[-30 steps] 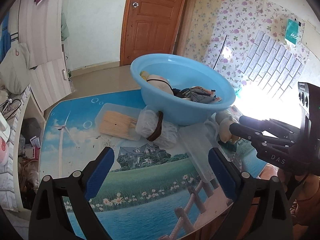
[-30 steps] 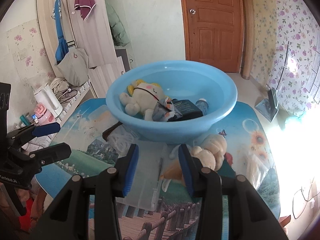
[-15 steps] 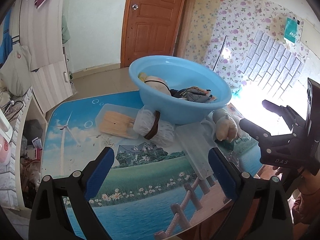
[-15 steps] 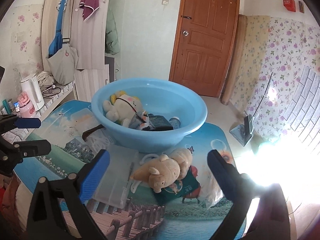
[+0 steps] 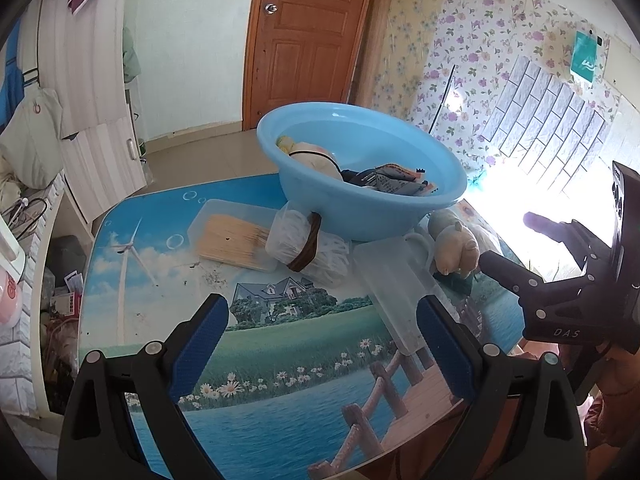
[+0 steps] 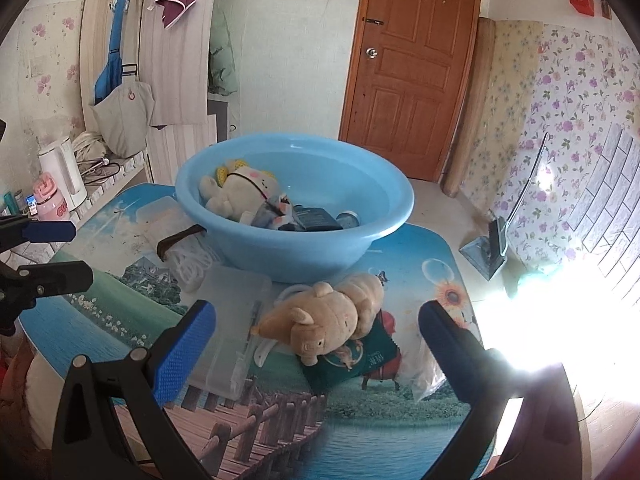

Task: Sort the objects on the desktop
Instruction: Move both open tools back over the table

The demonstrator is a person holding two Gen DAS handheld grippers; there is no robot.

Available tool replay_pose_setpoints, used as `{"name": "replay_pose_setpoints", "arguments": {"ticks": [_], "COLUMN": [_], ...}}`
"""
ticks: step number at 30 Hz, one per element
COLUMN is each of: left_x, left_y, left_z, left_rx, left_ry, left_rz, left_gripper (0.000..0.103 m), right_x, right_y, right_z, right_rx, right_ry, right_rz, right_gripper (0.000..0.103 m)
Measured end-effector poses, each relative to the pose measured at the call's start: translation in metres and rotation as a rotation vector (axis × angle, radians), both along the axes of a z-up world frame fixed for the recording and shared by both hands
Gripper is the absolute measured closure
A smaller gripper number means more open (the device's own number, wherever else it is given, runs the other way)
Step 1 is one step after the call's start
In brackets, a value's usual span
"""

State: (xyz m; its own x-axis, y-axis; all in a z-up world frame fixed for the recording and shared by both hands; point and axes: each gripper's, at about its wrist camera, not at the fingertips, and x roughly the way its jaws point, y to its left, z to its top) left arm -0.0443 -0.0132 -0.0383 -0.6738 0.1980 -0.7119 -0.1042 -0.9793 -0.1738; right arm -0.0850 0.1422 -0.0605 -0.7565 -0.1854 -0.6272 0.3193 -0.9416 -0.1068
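Left view: left gripper (image 5: 322, 338) jaws apart, empty, over table (image 5: 280, 392); blue basin (image 5: 360, 196) beyond. Right view: right gripper (image 6: 316, 344) jaws just opened wide, framing plush pig (image 6: 328, 318) on green packet (image 6: 360, 360); descend squarely, clamp body only.

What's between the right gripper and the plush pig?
Nothing visible. The right gripper hangs open with the plush pig framed between its jaws, lying on a green packet in front of the blue basin.

The left gripper (image 5: 322, 344) hangs with its jaws wide and empty. The right gripper (image 6: 316, 344) has just been opening its jaws, nothing clamped between them.
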Motion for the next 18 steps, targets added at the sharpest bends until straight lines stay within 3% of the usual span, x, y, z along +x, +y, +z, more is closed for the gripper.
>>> {"name": "replay_pose_setpoints", "arguments": {"ticks": [18], "left_x": [-0.0032], "left_y": [0.0009], "left_z": [-0.0095], "left_rx": [-0.006], "left_ry": [-0.024], "left_rz": [-0.004], "left_gripper": [0.008], "right_x": [-0.0018], "right_y": [0.0003], "right_z": [-0.0067], "right_rx": [-0.062], "right_ry": [-0.051], "right_rz": [0.020], "right_gripper": [0.000]}}
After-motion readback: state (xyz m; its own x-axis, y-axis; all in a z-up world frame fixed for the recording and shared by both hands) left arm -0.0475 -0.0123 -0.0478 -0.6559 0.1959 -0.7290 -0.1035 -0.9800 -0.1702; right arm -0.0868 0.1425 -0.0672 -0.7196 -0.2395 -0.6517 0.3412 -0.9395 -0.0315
